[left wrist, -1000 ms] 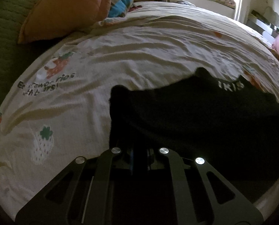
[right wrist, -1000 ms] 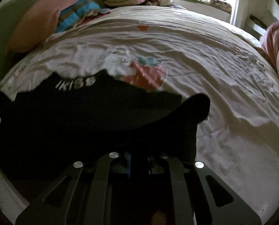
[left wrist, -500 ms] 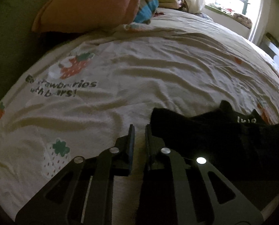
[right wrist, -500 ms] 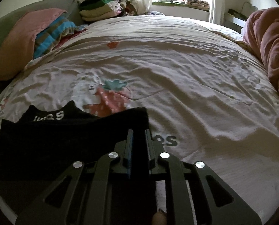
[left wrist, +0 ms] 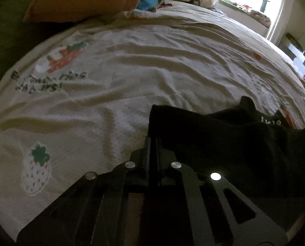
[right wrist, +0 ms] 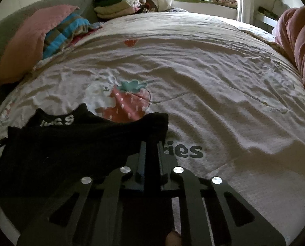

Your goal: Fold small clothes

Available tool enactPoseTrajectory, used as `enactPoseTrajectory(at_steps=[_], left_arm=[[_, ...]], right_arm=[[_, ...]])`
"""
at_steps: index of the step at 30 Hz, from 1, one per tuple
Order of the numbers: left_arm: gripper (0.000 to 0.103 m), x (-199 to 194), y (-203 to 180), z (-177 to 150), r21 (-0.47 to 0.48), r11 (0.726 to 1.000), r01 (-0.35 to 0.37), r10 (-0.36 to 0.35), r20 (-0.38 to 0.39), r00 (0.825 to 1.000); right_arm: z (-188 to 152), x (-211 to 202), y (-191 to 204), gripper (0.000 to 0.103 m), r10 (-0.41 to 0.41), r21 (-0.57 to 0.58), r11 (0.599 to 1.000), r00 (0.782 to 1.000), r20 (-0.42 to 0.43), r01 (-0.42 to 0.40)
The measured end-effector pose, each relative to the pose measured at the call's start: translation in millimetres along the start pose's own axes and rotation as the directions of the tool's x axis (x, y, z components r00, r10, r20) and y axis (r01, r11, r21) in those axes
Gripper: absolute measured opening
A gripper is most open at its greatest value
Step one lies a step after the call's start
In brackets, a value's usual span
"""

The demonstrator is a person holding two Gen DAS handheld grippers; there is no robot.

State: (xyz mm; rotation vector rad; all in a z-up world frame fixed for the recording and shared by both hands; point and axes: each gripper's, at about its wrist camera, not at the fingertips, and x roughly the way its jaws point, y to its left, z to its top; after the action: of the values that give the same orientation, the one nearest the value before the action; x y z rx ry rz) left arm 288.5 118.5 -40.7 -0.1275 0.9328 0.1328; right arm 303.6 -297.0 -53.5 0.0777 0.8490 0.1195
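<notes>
Both grippers I hold pressed together on the black garment (left wrist: 230,149): my left gripper (left wrist: 152,141) pinches its left corner, my right gripper (right wrist: 151,143) its right corner beside the strawberry print (right wrist: 127,104). It lies on the bedspread (right wrist: 214,71). Thin fabric could slip free, or sag unevenly, skewing the fold.

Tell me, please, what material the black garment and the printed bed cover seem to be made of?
The black garment looks like soft matte knit fabric, maybe cotton: it sags limply and reflects no light. The bed cover looks like thin woven cloth, perhaps cotton: fine wrinkles, dull surface, printed strawberries. The exact fibre cannot be told.
</notes>
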Motion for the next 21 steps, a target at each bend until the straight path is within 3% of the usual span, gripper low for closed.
enactPoseTrajectory(at_steps=[7, 14, 15, 17, 21], left_arm=[[0.0, -42, 20, 25, -0.043, 0.999, -0.023, 0.029, 0.152, 0.988], [0.0, -31, 36, 27, -0.113, 0.988, 0.101, -0.091, 0.095, 0.991], [0.004, -24, 36, 25, -0.116, 0.985, 0.129, -0.122, 0.068, 0.99], [0.025, -12, 34, 19, -0.129, 0.976, 0.178, -0.176, 0.027, 0.984], [0.039, 4, 22, 12, -0.106, 0.973, 0.204, -0.207, -0.013, 0.978]], right_arm=[[13, -38, -15, 0.007, 0.07, 0.08, 0.994, 0.99, 0.122, -0.08], [14, -26, -12, 0.007, 0.038, 0.07, 0.997, 0.995, 0.093, -0.045], [12, -24, -12, 0.007, 0.029, 0.069, 0.997, 0.996, 0.089, -0.035], [9, -20, -12, 0.007, 0.026, 0.071, 0.997, 0.997, 0.078, -0.031], [5, -16, -12, 0.007, 0.023, 0.075, 0.997, 0.997, 0.071, -0.028]])
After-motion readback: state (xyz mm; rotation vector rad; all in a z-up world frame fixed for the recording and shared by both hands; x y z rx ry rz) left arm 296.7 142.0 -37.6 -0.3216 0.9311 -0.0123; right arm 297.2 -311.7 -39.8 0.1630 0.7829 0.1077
